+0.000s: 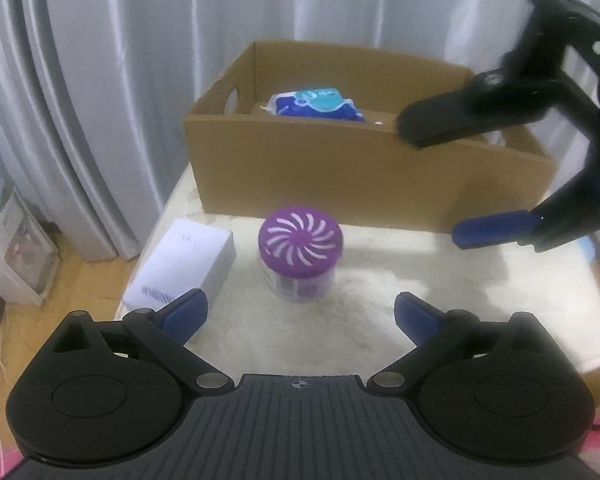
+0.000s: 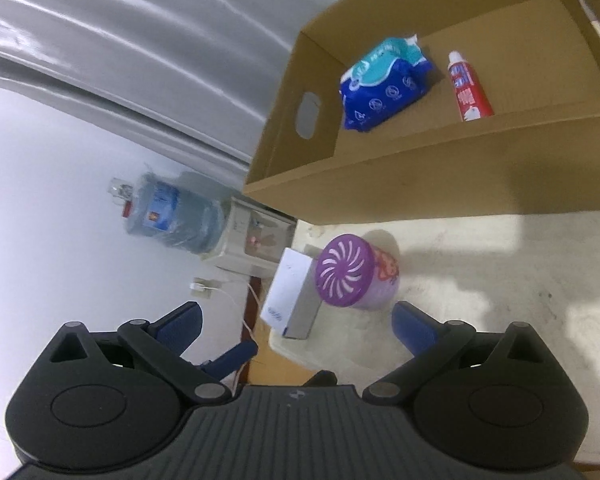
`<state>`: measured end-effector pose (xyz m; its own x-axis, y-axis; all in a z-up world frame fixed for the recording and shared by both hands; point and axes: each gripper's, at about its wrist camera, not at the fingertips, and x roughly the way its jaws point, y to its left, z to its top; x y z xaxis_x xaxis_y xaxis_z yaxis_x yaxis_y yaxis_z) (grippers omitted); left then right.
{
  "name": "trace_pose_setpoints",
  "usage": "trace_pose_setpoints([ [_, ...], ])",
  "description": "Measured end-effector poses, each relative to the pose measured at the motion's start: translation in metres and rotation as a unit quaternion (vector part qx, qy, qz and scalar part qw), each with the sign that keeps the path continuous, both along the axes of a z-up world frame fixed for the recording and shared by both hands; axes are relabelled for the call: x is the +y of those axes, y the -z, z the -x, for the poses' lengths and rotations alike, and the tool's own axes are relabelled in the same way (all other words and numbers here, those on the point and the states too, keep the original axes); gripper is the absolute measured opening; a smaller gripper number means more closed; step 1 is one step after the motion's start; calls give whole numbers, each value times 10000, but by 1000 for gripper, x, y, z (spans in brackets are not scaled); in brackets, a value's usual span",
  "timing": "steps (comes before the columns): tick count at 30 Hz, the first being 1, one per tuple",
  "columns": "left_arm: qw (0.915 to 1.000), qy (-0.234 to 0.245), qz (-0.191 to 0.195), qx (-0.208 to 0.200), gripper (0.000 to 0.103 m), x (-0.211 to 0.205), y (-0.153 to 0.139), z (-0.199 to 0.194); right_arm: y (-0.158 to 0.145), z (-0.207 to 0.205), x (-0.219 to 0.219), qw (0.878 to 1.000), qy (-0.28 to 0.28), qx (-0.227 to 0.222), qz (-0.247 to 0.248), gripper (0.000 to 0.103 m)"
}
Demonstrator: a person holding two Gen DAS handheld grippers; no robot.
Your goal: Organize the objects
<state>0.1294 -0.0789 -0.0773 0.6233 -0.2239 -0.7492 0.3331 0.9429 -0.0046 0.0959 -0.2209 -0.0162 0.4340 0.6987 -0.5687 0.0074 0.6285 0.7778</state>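
On the bench (image 1: pixel 380 292), just in front of the box (image 1: pixel 340 168), I see the purple-lidded jar (image 1: pixel 300 256) upright beside a white carton (image 1: pixel 184 264). Inside the box lie a wipes pack (image 2: pixel 384 84) and a tube (image 2: pixel 468 86). My left tool (image 1: pixel 300 316) is spread apart, empty, near the jar. My right tool (image 1: pixel 444 184) hangs by the box, fingers apart, holding nothing.

One cardboard box (image 2: pixel 440 168), one wipes pack (image 2: pixel 384 84), one toothpaste tube (image 2: pixel 469 88) — one air freshener (image 1: pixel 300 258), one white box (image 1: pixel 182 266).
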Motion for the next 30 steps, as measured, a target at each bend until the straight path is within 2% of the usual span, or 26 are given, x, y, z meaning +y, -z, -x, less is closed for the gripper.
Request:
trace_pose_setpoints([
  [4, 9999, -24, -105, -113, 98, -1, 6, -13, 11, -17, 13, 9997, -62, 114, 227, 99],
  [8, 9999, -15, -143, -75, 92, -3, 15, -26, 19, -33, 21, 9984, -80, 168, 539, 94],
  [14, 9999, 54, 22, 124, 83, -7, 24, -39, 33, -51, 29, 9975, -176, 336, 594, 80],
  [23, 9994, 129, 83, 315, 78, -14, 33, -45, 43, -65, 37, 9962, -326, 289, 758, 66],
  [30, 9986, 193, 220, 433, 75, -14, 37, -44, 51, -71, 46, 9939, -466, 439, 901, 64],
])
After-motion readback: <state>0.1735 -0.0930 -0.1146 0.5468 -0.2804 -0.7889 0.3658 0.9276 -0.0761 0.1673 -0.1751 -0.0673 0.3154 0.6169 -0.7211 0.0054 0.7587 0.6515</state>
